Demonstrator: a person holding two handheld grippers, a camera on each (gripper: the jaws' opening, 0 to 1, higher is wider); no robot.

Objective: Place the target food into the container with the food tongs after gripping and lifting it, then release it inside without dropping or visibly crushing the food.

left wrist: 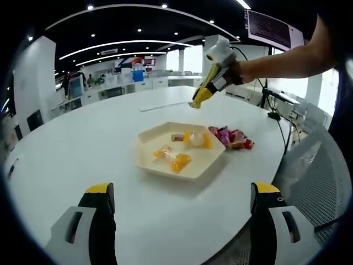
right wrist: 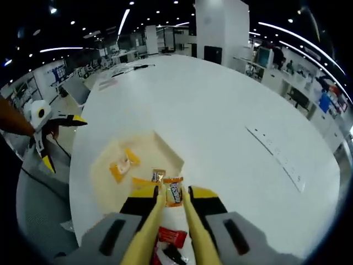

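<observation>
Closed firmly on the handles of the yellow plastic food tongs (right wrist: pixel 148 226): the right gripper (right wrist: pixel 175 205), held high above the cream hexagonal tray (left wrist: pixel 148 136) and angled down toward it, presumably so as to carry food in over the rim without knocking it. Between the tong tips in the right gripper view, a small orange-and-white wrapped snack (right wrist: pixel 175 194); impossible to tell whether pinched and lifted or merely lying in the tray beyond the tips. Best treated as the target food, directly over the near edge of the tray.

Spread wide and holding nothing: the left gripper (left wrist: pixel 179 207), kept low and back from the tray on the near side, probably to leave the tongs free room.

Inside the tray, several more orange and pale wrapped pieces (left wrist: pixel 174 158). Just beside the tray, touching its far right edge, a loose heap of pink and red wrapped sweets (left wrist: pixel 231 137), likely the supply to draw from. Under the tray, a large round white table (left wrist: pixel 83 143); off to the right of the tray, past the table edge, a grey mesh chair (left wrist: pixel 314 165). Nothing between tongs and tray apart from the pieces already inside, worth avoiding on release.
</observation>
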